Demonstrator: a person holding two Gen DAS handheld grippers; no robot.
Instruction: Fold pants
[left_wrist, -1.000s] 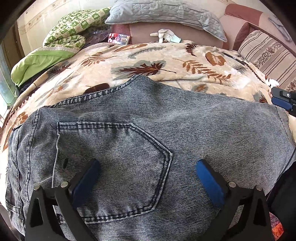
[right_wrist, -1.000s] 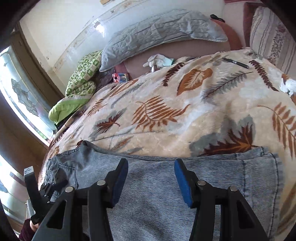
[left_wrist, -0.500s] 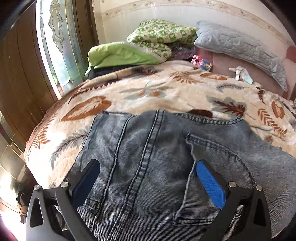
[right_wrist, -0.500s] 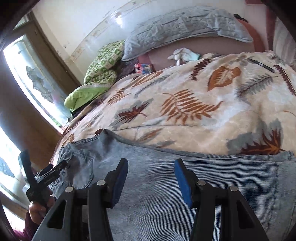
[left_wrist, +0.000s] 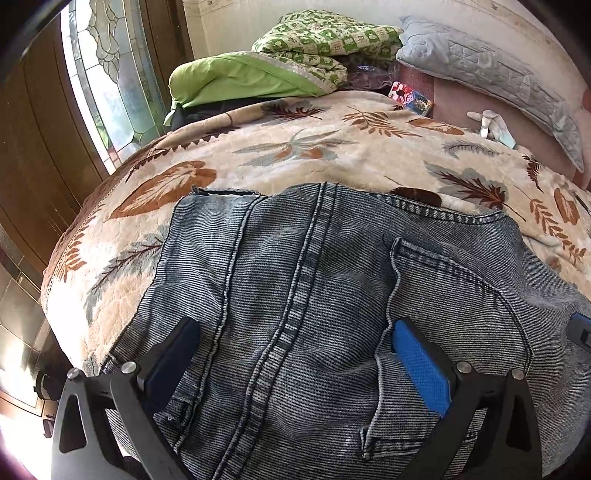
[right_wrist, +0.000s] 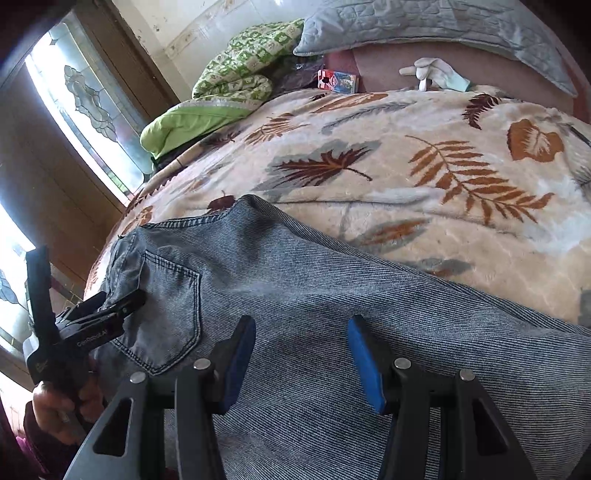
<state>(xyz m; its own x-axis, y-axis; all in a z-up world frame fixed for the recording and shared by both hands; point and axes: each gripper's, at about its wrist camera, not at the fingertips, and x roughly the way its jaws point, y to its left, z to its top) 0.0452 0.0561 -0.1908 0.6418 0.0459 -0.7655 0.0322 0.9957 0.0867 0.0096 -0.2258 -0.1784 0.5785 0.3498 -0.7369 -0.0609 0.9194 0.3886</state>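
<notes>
Grey-blue denim pants (left_wrist: 325, 295) lie flat on the bed, back pocket up, along the near edge. My left gripper (left_wrist: 295, 354) is open, its blue pads wide apart just above the waistband end of the pants, holding nothing. It also shows in the right wrist view (right_wrist: 125, 301) at the far left, over the waist end. My right gripper (right_wrist: 301, 354) is open and empty above the leg part of the pants (right_wrist: 332, 295). Its tip shows in the left wrist view at the right edge (left_wrist: 580, 332).
The bed carries a cream blanket with leaf print (right_wrist: 406, 166). At the back lie a green folded quilt (left_wrist: 258, 74), a grey pillow (left_wrist: 498, 81), a white glove (right_wrist: 432, 75) and a small box (right_wrist: 338, 81). A glass door (left_wrist: 103, 74) stands at the left.
My left gripper has swung left, from over the back pocket to the waistband end. My right gripper has shifted left along the leg. Both stay open.
</notes>
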